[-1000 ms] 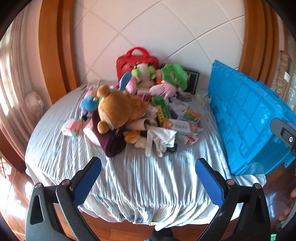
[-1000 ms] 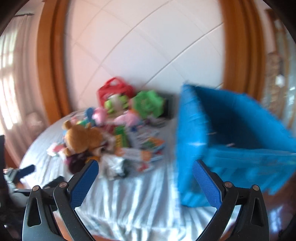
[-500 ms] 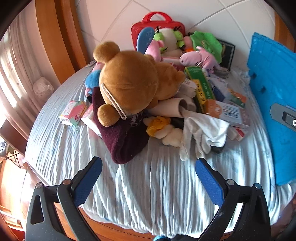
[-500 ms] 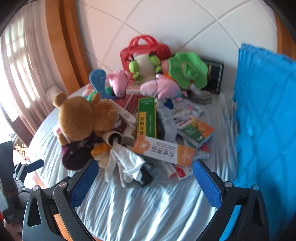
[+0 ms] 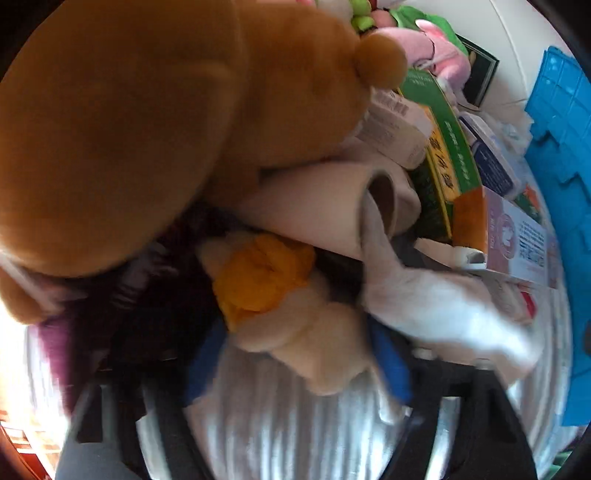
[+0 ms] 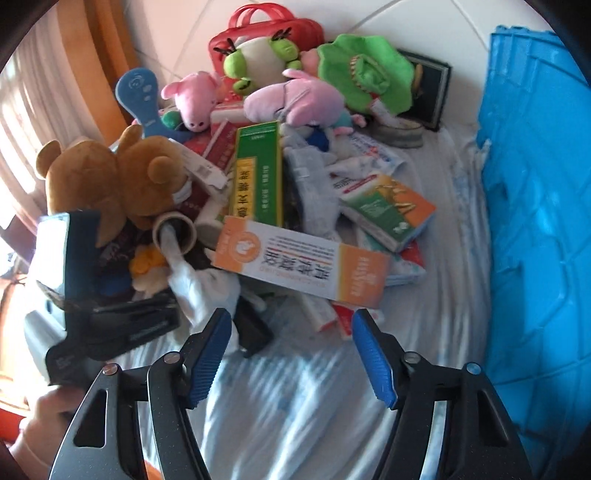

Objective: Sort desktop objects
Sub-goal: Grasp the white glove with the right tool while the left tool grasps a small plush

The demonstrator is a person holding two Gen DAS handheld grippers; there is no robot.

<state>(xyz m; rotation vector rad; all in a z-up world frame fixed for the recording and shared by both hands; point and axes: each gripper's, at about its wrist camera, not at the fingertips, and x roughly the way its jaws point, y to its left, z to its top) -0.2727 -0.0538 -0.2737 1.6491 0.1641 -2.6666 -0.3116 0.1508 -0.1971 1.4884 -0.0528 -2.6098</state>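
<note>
Both grippers have come down close to the pile since a moment ago, and the jaws of both have just been closing.

On the left side, the left gripper [image 5: 295, 365] is low over the small cream and orange soft toy [image 5: 280, 306]. Its blue fingers [image 5: 391, 365] sit on either side of that toy. The picture is blurry, so I cannot tell if they squeeze it yet. In the right wrist view, a hand [image 6: 40, 421] holds the gripper's black body at the left edge. Just above the small toy lies a tan tube [image 5: 325, 206] with a white glove [image 5: 443, 314] hanging from its mouth. The big brown teddy bear [image 5: 147, 129] leans over them all.

In the middle, the long orange and white box [image 6: 301, 264] lies across the front of the pile, with a green and yellow box [image 6: 258, 173] behind it. The pink pig toys [image 6: 295, 99] and a green frog toy [image 6: 258, 62] sit at the back, in front of a red bag [image 6: 266, 26].

The right gripper [image 6: 291, 354] hangs above the wrinkled sheet [image 6: 295, 406], just in front of the orange and white box. Its jaws are partly open and nothing is between them.

On the right stands the blue crate [image 6: 535, 221], touching the edge of the sheet.
</note>
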